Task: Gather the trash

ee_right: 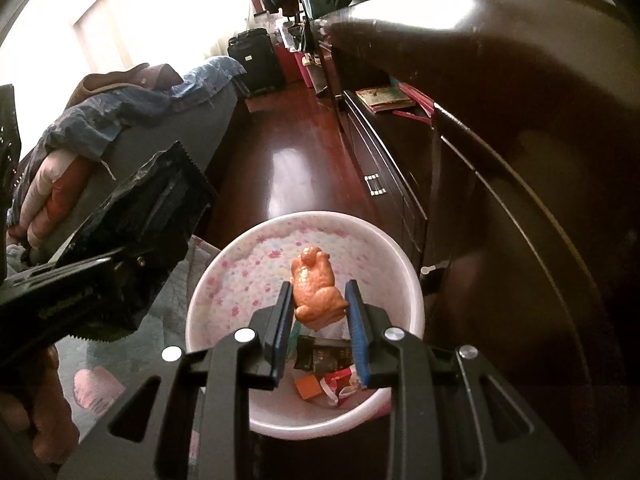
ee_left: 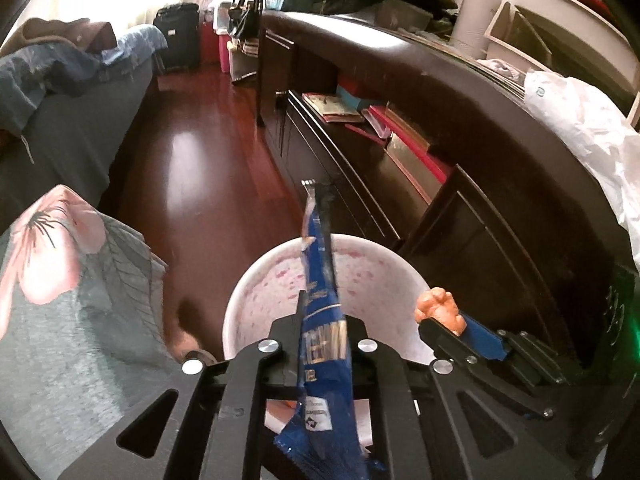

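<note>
A white bin with pink flecks point(ee_left: 280, 276) stands on the wooden floor below both grippers; it shows in the right wrist view point(ee_right: 224, 280) too, with several wrappers point(ee_right: 320, 354) at its bottom. My left gripper point(ee_left: 320, 300) is shut on a long blue wrapper point(ee_left: 322, 332) held upright over the bin. My right gripper point(ee_right: 318, 300) holds an orange animal-shaped figure point(ee_right: 314, 286) between its blue-padded fingers above the bin. The figure also shows at the right of the left wrist view point(ee_left: 438, 306). The left gripper and its wrapper point(ee_right: 152, 200) appear at the left of the right wrist view.
A dark wooden cabinet point(ee_left: 460, 184) with books on an open shelf runs along the right. A bed with grey sheet and blue bedding point(ee_left: 60, 92) is on the left. A floral cloth point(ee_left: 72, 280) lies near left. A black suitcase point(ee_left: 178, 36) stands far back.
</note>
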Available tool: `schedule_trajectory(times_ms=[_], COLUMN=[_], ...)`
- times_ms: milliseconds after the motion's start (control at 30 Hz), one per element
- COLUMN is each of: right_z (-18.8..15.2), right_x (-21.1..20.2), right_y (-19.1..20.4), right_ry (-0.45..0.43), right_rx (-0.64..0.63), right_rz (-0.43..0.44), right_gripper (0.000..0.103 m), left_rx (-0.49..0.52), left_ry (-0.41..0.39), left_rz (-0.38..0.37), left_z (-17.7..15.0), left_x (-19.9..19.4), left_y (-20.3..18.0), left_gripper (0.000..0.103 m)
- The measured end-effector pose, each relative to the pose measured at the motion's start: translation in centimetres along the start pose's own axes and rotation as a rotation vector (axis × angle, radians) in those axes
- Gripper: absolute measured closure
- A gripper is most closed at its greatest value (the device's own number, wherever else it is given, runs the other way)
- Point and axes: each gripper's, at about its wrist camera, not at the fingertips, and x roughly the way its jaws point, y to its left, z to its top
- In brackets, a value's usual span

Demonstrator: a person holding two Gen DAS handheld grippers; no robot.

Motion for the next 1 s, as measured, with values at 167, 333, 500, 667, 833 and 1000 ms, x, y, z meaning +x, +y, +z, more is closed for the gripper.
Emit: schedule_trajectory(times_ms=[167, 333, 500, 667, 833, 1000], right_z=[-0.1, -0.2, -0.2, -0.4, -1.0, -2.3], right_x=[0.4, 0.0, -1.3, -3.6, -6.1, -8.7], right_y=[0.1, 0.0, 0.1, 0.8, 2.3, 5.8], right_ry=[-0.001, -0.004, -0.011, -0.029, -0.049, -0.062], right_rx=[-0.004, -0.005, -0.005, -0.021, -0.049, -0.114], right_rz=[-0.011, -0.011, -0.012, -0.008, 0.006, 0.042], right_gripper=[0.065, 0.060, 0.054, 0.047, 0.032, 0.015], left_rx=[-0.038, -0.072, -0.071, -0.050, -0.030, -0.065], left_ry=[0.010, -0.060, -0.081, -0.121, -0.190, -0.256], left_rz=[-0.024, -0.004, 0.014, 0.074, 0.156, 0.229], left_z=[0.2, 0.3, 0.5, 0.1, -1.0, -2.7], left_x=[0.2, -1.3, -2.9, -4.9, -8.6, -12.8], left_y=[0.7, 1.0, 0.8, 0.5, 0.9, 2.5], left_gripper=[0.060, 0.023, 0.018, 0.017, 0.011, 0.006])
